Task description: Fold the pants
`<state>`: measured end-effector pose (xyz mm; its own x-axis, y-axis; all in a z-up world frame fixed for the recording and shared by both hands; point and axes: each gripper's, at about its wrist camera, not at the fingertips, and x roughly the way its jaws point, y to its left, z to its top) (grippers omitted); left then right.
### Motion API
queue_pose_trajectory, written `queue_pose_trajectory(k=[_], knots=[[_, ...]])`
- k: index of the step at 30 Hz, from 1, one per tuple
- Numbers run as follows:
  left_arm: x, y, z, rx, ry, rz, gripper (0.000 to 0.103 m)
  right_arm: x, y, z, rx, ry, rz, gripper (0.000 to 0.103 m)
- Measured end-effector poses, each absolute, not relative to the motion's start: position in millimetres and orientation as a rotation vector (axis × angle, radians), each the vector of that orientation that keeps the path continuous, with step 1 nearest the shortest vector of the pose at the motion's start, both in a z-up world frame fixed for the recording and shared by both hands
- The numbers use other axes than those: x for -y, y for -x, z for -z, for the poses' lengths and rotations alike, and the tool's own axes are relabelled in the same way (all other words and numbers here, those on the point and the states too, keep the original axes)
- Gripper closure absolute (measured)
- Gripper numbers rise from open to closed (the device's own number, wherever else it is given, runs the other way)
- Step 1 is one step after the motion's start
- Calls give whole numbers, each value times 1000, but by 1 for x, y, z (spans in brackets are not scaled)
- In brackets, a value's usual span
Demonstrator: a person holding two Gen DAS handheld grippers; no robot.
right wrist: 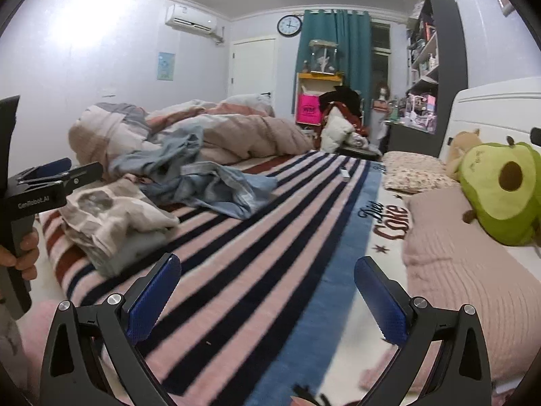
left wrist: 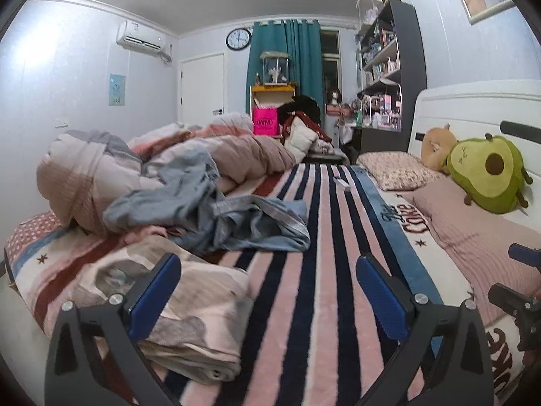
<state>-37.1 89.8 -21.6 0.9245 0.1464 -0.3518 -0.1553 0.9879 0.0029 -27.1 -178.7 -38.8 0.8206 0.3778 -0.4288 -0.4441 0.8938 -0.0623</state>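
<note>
Left wrist view: left gripper [left wrist: 268, 291] held over the striped blanket [left wrist: 324, 270] on the bed, jaws spread wide, nothing between the blue pads [left wrist: 155, 291]. Folded pants [left wrist: 189, 311], pale with grey and brown patches, lie flat on the blanket just beyond the left pad, near the bed's left edge. Behind them, a crumpled heap of blue jeans [left wrist: 216, 216], unfolded, resting partly against a bunched duvet [left wrist: 142, 155]. Small white object [left wrist: 345, 184] alone on the stripes farther back; too small to identify. Pillows [left wrist: 399, 169] along the right side; avocado plush [left wrist: 487, 176] leaning at the white headboard [left wrist: 473, 108]. Part of the right gripper [left wrist: 517, 304] shows at the right edge; its state cannot be read here.

Right wrist view: right gripper [right wrist: 267, 291] also over the blanket [right wrist: 236, 237], jaws fully apart, empty. No fabric touches either pad [right wrist: 382, 301]. Folded pants [right wrist: 111, 223] sit left of centre, well apart from this gripper. Jeans [right wrist: 216, 186] just behind them, loose and rumpled. Left gripper [right wrist: 50, 182] seen side-on at the left edge, held by a hand [right wrist: 23, 253]; it hangs near the folded pants, contact not discernible. Duvet [right wrist: 189, 128] piled at the back left; avocado plush [right wrist: 503, 193] at right on a pink pillow [right wrist: 456, 257].
</note>
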Motion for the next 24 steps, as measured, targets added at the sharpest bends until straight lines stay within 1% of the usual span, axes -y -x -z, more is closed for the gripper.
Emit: queue_pose_trajectory(k=[7, 24], knots=[[-75, 32, 26, -372, 15, -144, 1, 194, 26, 40, -416, 132, -425, 1], [-73, 31, 26, -374, 15, -141, 1, 199, 25, 37, -411, 105, -390, 1]])
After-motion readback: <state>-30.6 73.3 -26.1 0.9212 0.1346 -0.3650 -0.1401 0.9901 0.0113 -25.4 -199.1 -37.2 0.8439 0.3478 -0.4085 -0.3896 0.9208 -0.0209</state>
